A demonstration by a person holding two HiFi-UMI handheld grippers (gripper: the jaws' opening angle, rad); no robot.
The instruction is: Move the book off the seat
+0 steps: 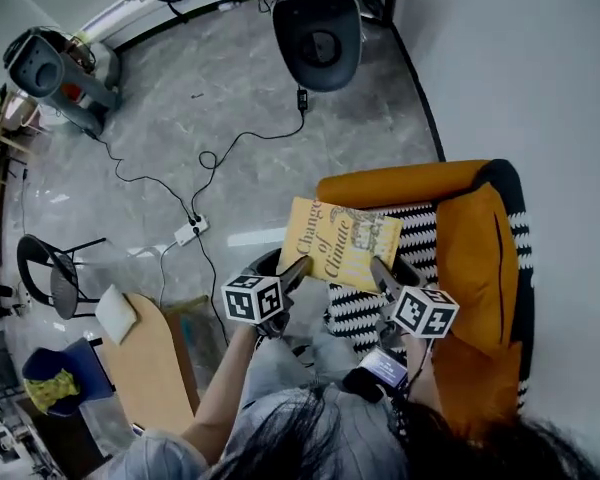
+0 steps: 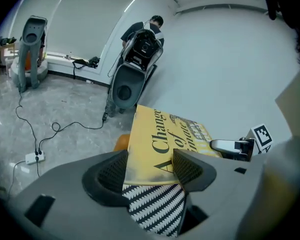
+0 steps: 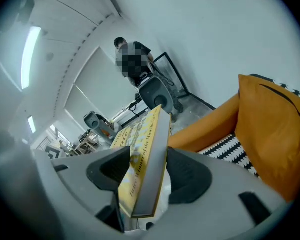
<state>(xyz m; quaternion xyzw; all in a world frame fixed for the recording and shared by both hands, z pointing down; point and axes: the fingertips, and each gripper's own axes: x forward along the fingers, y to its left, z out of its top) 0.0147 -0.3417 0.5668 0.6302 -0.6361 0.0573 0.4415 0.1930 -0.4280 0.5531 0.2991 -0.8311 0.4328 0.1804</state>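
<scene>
A yellow book is held at the front left edge of the orange armchair, partly over its black-and-white zigzag seat and partly over the floor. My left gripper is shut on the book's near left edge, and my right gripper is shut on its near right edge. In the left gripper view the book lies cover up in my left gripper, with the zigzag seat below. In the right gripper view the book stands edge-on in my right gripper.
An orange cushion leans on the armchair's back. A dark machine stands on the marble floor ahead. Cables and a power strip cross the floor. A wooden board and a black stool are at left. A white wall is at right.
</scene>
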